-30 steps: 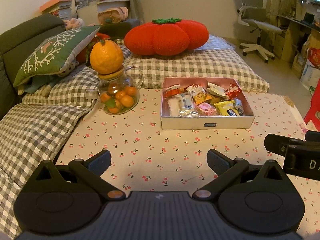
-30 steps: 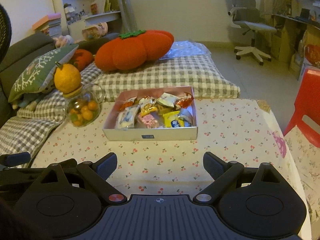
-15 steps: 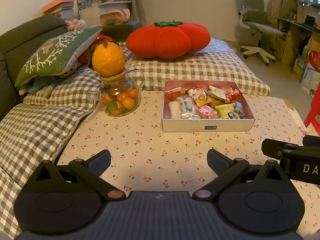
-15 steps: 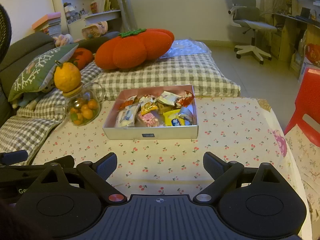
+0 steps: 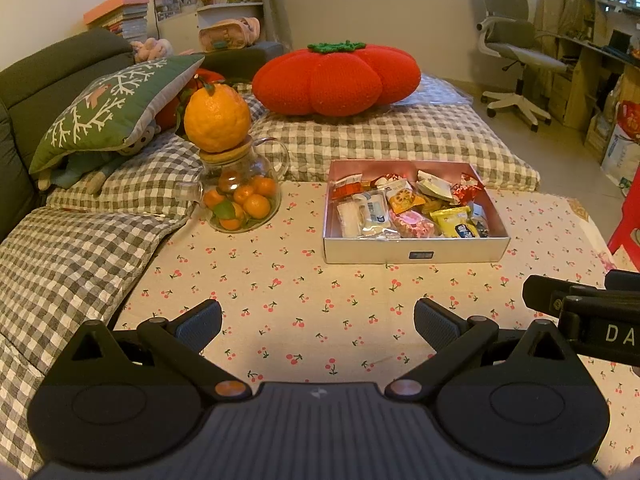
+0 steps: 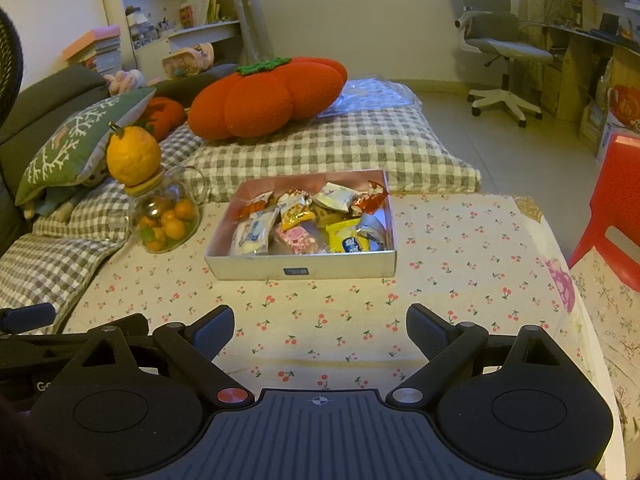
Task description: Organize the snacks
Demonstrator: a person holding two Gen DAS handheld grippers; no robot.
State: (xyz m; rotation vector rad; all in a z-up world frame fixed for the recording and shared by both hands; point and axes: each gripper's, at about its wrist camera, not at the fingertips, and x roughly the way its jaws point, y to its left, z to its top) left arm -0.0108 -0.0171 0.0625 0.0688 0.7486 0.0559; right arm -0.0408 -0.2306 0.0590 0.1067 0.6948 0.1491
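A shallow silver box (image 5: 416, 255) (image 6: 304, 270) stands on the cherry-print tablecloth (image 5: 304, 304) (image 6: 460, 264). It holds several wrapped snacks (image 5: 404, 210) (image 6: 316, 220): white, yellow, pink, orange and red packets. My left gripper (image 5: 318, 322) is open and empty, above the cloth, well short of the box. My right gripper (image 6: 320, 326) is open and empty, also short of the box. The right gripper's side shows at the right edge of the left wrist view (image 5: 580, 312).
A glass teapot of small oranges (image 5: 240, 196) (image 6: 168, 220) with a big orange (image 5: 217, 118) on its lid stands left of the box. Checked cushions (image 5: 72, 248), a green pillow (image 5: 108, 108) and a red tomato cushion (image 5: 336, 78) surround the table. A red stool (image 6: 616, 216) is at right.
Both grippers have drawn back and risen slightly, so the box and teapot sit a little lower and farther in view. Both stay open and empty.
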